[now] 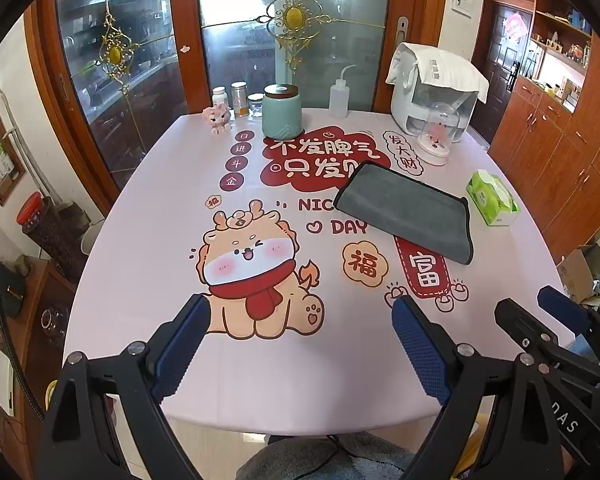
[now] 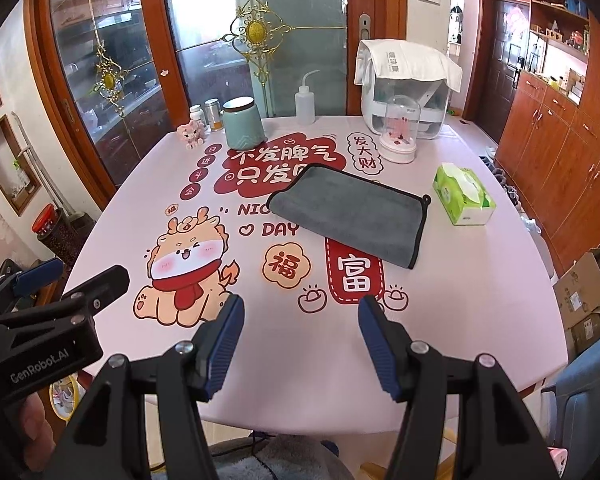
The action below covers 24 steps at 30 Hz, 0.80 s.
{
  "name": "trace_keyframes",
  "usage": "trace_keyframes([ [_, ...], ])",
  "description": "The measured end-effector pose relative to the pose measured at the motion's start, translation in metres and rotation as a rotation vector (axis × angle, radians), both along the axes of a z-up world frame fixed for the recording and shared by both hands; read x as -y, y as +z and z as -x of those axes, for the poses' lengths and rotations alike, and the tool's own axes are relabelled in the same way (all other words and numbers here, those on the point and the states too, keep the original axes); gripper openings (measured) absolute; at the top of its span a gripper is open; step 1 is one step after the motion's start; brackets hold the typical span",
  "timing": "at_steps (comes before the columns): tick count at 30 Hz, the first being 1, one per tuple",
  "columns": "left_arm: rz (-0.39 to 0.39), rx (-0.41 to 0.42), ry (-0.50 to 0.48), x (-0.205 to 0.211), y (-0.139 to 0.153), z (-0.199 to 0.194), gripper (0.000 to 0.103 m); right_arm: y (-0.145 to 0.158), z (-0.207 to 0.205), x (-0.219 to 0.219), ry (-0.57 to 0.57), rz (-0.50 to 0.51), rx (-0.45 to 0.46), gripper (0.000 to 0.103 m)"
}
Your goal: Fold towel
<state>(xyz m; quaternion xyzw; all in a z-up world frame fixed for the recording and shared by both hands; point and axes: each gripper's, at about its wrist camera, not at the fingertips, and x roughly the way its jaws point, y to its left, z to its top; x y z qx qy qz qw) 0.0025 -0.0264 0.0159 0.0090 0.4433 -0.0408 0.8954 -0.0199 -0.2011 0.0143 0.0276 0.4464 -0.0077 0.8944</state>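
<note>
A grey towel [image 1: 406,210] with a black edge lies folded flat on the pink printed table [image 1: 260,380], right of centre; it also shows in the right wrist view [image 2: 350,214]. My left gripper [image 1: 300,312] is open and empty, held over the near table edge, well short of the towel. My right gripper [image 2: 300,312] is open and empty too, near the front edge, with the towel ahead of it. The right gripper shows at the lower right of the left wrist view [image 1: 540,308], and the left gripper at the left of the right wrist view [image 2: 80,276].
A green tissue box [image 2: 464,194] sits right of the towel. At the back stand a teal canister [image 2: 242,124], a squeeze bottle [image 2: 305,104], small jars [image 2: 204,114], a pink figurine [image 2: 190,134], a glass dome [image 2: 400,130] and a white appliance [image 2: 408,84] under a cloth. Cabinets stand at the right.
</note>
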Motion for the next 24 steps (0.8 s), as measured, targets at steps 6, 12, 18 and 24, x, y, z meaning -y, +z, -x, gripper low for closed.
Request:
trace_keyframes([
  [6, 0.001, -0.002, -0.002, -0.001, -0.001, 0.0, 0.091, 0.0, 0.004, -0.002, 0.001, -0.001, 0.002, 0.06],
  [12, 0.001, -0.002, 0.002, -0.002, -0.002, 0.003, 0.091, -0.001, 0.008, -0.003, -0.002, -0.004, -0.001, 0.06],
  [18, 0.002, -0.003, 0.008, -0.005, -0.003, 0.007, 0.091, -0.001, 0.007, -0.002, -0.001, -0.003, 0.0, 0.06],
  [24, 0.004, -0.008, 0.02, -0.007, -0.004, 0.011, 0.091, -0.001, 0.007, -0.002, -0.002, -0.004, -0.002, 0.06],
])
